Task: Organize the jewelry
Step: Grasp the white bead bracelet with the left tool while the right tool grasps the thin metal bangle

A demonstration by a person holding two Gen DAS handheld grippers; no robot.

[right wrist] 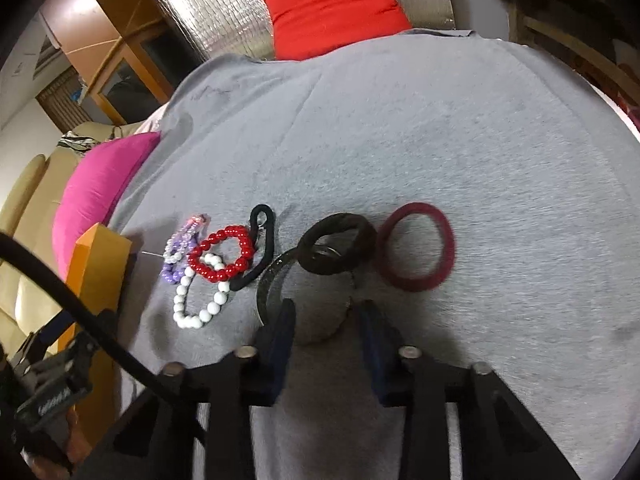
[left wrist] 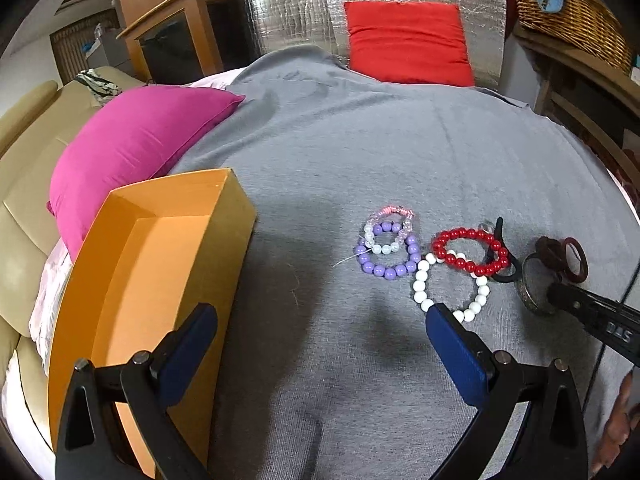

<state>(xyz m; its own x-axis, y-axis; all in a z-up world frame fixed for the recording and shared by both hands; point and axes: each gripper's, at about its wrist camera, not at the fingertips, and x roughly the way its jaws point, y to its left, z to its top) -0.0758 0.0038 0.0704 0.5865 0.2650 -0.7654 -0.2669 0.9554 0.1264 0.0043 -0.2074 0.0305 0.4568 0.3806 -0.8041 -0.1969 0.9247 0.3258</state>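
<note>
The right gripper (right wrist: pixel 326 322) has its fingers apart, straddling the near rim of a metal bangle (right wrist: pixel 269 280) lying flat on the grey cloth (right wrist: pixel 460 152). A dark brown band (right wrist: pixel 362 240) overlaps the bangle's far side, with a maroon band (right wrist: pixel 448 240) just right. Leftward lie a black hair tie (right wrist: pixel 264 248), long axis pointing away, and red beads (right wrist: pixel 222 258), white beads (right wrist: pixel 184 308) and purple beads (left wrist: pixel 386 270). The left gripper (left wrist: pixel 322 326) hovers spread wide beside the orange box (left wrist: pixel 160 248).

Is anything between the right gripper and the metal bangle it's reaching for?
Nothing visible blocks it. The right gripper sits at the near rim of the metal bangle, fingers apart. A dark brown hair tie overlaps only the bangle's far edge, and may get dragged along.
</note>
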